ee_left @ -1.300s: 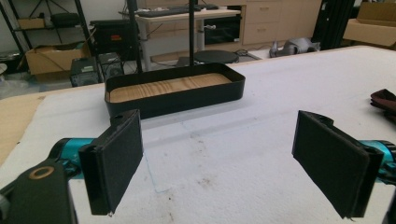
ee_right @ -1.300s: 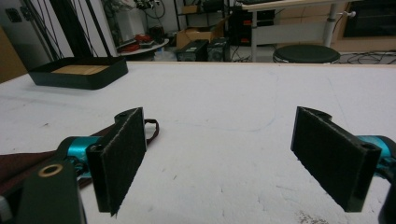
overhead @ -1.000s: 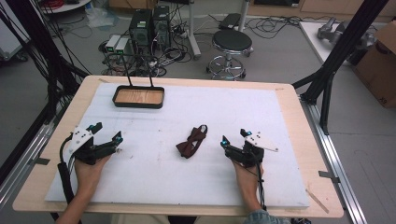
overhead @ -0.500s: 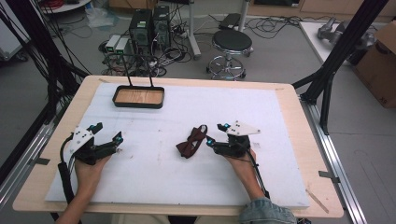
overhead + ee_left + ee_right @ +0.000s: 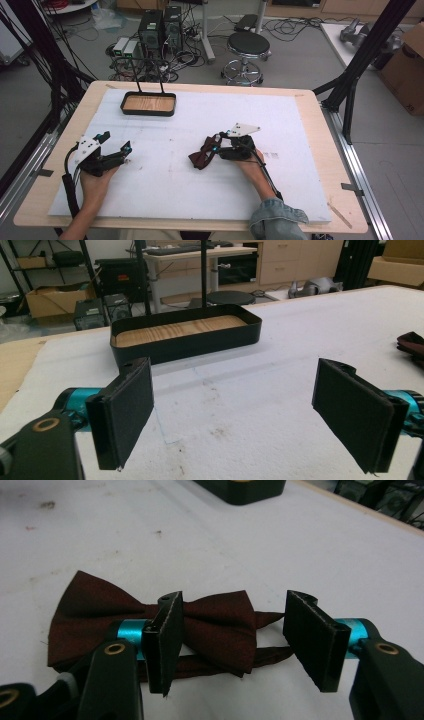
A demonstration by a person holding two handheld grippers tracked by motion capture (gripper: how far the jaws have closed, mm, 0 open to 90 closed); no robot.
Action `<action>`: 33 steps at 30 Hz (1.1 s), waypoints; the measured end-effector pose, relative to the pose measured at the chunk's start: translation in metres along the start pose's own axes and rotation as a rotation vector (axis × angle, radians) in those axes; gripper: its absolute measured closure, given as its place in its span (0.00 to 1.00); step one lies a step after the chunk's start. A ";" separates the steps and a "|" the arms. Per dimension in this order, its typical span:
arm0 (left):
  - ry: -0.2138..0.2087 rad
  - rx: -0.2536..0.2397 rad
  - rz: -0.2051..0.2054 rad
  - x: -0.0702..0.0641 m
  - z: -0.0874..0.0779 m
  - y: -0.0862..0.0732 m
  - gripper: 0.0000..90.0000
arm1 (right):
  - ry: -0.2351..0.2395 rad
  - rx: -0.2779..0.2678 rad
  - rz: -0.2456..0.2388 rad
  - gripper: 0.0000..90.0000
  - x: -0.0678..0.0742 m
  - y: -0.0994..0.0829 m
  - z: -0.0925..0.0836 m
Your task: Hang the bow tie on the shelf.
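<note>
Bow tie [image 5: 150, 617], dark red, lies flat on the white foam pad [image 5: 200, 190] covering the counter [image 5: 45, 200], apparently the thing to be handled; none is stated. Nothing looks done yet: it is not lifted, and the black tray [image 5: 148, 104] with a wooden floor, far-left of the bow tie, holds nothing.

Left of the bow tie and well apart, the left gripper [image 5: 114, 150] rests on the pad with its fingers [image 5: 125, 412] spread wide, holding nothing. At the bow tie, the right gripper [image 5: 235, 640] has its fingers [image 5: 165, 640] parted around one wing, not closed on it. Closing and lifting probably remain.

Count: one bow tie, one tray, two grippers.
</note>
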State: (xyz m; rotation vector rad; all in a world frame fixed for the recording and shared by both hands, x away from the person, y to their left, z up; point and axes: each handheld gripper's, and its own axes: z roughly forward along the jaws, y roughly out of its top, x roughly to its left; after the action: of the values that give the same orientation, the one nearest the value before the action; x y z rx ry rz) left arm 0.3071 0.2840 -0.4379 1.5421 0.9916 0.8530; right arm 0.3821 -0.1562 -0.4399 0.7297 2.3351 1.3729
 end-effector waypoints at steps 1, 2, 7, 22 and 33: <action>0.001 0.005 0.003 0.000 0.000 0.000 0.19 | 0.005 0.010 -0.003 0.46 0.000 0.000 0.002; 0.003 0.008 0.003 0.000 0.000 0.000 0.20 | 0.000 0.018 -0.012 0.46 0.000 0.000 0.005; 0.009 0.008 -0.002 0.000 0.000 0.000 0.20 | 0.010 0.052 -0.054 0.51 0.002 0.000 0.013; 0.011 0.012 -0.005 0.000 0.001 0.000 0.20 | 0.052 0.116 -0.154 0.64 0.010 0.001 0.022; 0.017 0.018 -0.006 0.000 0.001 0.000 0.20 | 0.067 0.159 -0.173 0.78 0.010 0.001 0.026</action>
State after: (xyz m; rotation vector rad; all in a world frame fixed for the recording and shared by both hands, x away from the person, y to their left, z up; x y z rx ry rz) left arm 0.3078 0.2843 -0.4385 1.5485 1.0182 0.8561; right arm 0.3876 -0.1316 -0.4515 0.5169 2.5151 1.1656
